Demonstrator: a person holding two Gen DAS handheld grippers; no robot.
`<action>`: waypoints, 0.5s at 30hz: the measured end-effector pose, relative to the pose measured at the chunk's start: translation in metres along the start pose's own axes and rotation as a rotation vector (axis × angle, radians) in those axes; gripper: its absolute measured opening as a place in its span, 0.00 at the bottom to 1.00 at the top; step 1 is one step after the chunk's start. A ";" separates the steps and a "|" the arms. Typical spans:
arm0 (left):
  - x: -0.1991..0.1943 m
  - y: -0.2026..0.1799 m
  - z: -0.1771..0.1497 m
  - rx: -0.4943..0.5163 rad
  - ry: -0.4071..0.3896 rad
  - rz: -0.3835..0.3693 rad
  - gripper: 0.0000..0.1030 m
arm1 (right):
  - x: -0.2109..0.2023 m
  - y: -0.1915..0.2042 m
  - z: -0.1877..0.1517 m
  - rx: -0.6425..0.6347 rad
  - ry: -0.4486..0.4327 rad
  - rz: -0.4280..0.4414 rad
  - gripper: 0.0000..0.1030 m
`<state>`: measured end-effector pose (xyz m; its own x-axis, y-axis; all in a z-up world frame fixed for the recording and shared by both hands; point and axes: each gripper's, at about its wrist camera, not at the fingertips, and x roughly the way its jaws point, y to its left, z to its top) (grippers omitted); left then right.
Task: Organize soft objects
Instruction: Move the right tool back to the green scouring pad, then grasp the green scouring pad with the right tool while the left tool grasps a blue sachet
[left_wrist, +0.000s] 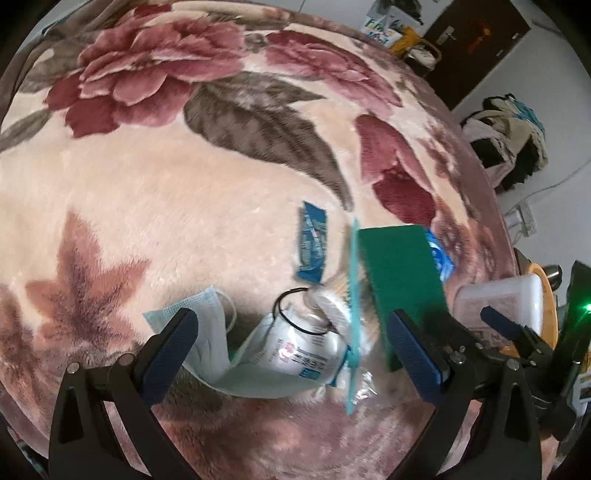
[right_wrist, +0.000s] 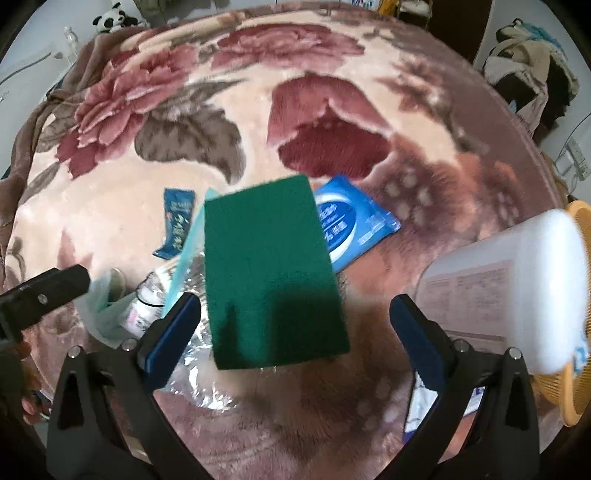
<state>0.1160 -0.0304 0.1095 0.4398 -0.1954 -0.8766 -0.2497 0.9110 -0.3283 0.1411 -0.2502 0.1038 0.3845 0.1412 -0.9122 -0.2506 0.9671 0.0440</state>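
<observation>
- Green scouring pad (right_wrist: 275, 273): it fills the centre of the right wrist view, between the fingers of the right hand-held gripper (right_wrist: 295, 332), whose jaws stand spread wide with nothing pinched. Whether the pad rests on the clutter beneath or is off the surface, I cannot tell; it looks blurred.
- Handling, as a judgement: the pad should be light, thin and floppy with a rough face that resists slipping. A pinch across its near short edge, low centre of the frame, looks best.
- The left hand-held gripper (left_wrist: 291, 350) is also spread, empty, low in the left wrist view over a crumpled face mask (left_wrist: 207, 332) and a white packet with a black hair tie (left_wrist: 295, 314) on it.
- Further out, a teal sheet (left_wrist: 354, 314) stands edge-on just left of the pad; a small blue sachet (right_wrist: 175, 225) lies centre left, and a blue wet-wipes pack (right_wrist: 351, 225) peeks out right of the pad.
- All lie on a floral plush blanket (right_wrist: 147, 110) on the bed.
- At right, a white plastic bottle (right_wrist: 517, 288) lies near a woven basket (right_wrist: 580, 387).
</observation>
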 end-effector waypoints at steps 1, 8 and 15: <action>0.005 0.003 0.001 -0.007 0.006 0.000 0.99 | 0.005 -0.001 0.000 0.002 0.009 0.001 1.00; 0.038 0.004 0.004 0.010 0.044 0.051 0.99 | 0.042 -0.011 -0.003 0.055 0.088 0.066 1.00; 0.072 -0.012 -0.001 0.078 0.093 0.102 0.99 | 0.037 -0.019 -0.008 0.112 0.072 0.177 1.00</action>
<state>0.1498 -0.0554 0.0496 0.3328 -0.1301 -0.9340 -0.2196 0.9525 -0.2110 0.1527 -0.2649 0.0658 0.2778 0.2993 -0.9128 -0.2069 0.9466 0.2474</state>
